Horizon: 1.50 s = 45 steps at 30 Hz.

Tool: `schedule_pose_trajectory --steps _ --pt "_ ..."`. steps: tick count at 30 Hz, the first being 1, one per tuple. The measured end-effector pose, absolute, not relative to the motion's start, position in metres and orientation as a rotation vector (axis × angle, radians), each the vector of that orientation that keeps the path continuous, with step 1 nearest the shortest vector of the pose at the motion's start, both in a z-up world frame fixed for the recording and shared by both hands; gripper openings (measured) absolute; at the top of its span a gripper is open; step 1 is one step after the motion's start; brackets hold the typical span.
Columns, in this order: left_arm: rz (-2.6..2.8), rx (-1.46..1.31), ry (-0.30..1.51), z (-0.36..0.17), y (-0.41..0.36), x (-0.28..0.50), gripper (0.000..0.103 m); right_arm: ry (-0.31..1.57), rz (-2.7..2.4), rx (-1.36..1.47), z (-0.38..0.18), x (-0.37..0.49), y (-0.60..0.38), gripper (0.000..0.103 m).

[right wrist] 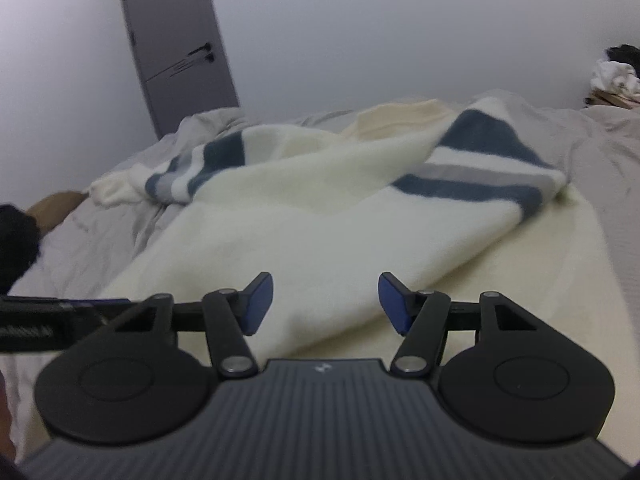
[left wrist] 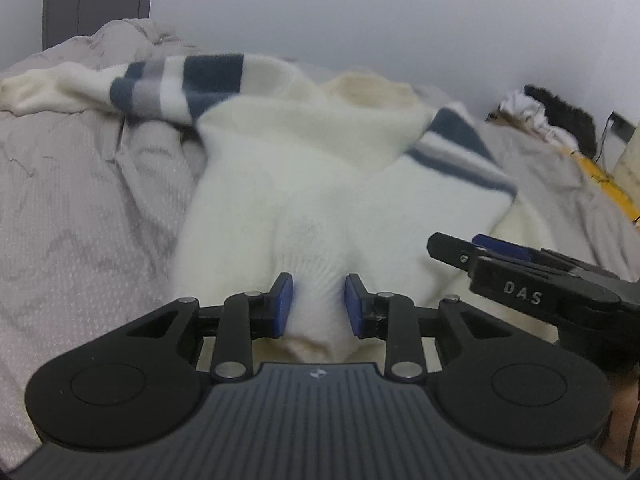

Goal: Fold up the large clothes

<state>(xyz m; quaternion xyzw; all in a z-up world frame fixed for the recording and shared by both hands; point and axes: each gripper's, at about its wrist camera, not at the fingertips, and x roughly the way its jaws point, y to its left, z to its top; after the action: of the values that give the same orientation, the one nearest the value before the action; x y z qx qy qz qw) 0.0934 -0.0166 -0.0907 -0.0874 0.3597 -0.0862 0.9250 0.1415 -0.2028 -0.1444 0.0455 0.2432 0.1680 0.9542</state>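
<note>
My right hand-held gripper hangs over the near edge of a cream sweater with blue and grey stripes, its blue pads spread apart and pressing on nothing, the knit lying below the gap. The sweater lies rumpled on a grey bed. At far left I see part of my left hand-held gripper. A grey door stands against the wall behind.

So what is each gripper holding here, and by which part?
The left gripper pinches a bunched fold at the near ribbed edge of the cream sweater. The right gripper holds nothing: it is open, with the sweater lying between its fingers.
</note>
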Motion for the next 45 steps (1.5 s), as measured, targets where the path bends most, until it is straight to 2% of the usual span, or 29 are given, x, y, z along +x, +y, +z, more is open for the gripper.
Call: schedule_pose_trajectory --steps 10,11,13,18,22,24,36,42,45 --pt "-0.141 -0.304 0.756 -0.084 -0.005 0.102 0.036 0.549 0.379 0.045 -0.167 0.155 -0.195 0.061" --pt "-0.129 -0.328 0.749 -0.081 0.000 0.105 0.038 0.548 0.381 0.050 -0.167 0.154 -0.196 0.061" --pt "-0.088 -0.362 0.726 -0.077 0.010 0.108 0.048 0.545 0.385 0.066 -0.167 0.153 -0.199 0.061" --pt "0.056 -0.461 0.655 -0.068 0.064 0.141 0.056 0.545 0.397 0.074 -0.165 0.150 -0.204 0.061" --pt "0.128 -0.434 0.594 -0.060 0.110 0.175 0.056 0.542 0.406 0.092 -0.165 0.150 -0.208 0.060" --pt "0.123 -0.514 0.550 -0.061 0.138 0.188 0.057 0.538 0.410 0.100 -0.165 0.149 -0.209 0.060" --pt "0.300 -0.845 0.409 -0.125 0.306 0.256 0.057 0.518 0.428 0.168 -0.170 0.153 -0.215 0.061" --pt "0.321 -1.012 0.324 -0.159 0.354 0.300 0.057 0.523 0.434 0.242 -0.173 0.159 -0.222 0.060" --pt "0.344 -0.959 0.327 -0.166 0.361 0.327 0.057 0.523 0.418 0.223 -0.174 0.163 -0.215 0.061"
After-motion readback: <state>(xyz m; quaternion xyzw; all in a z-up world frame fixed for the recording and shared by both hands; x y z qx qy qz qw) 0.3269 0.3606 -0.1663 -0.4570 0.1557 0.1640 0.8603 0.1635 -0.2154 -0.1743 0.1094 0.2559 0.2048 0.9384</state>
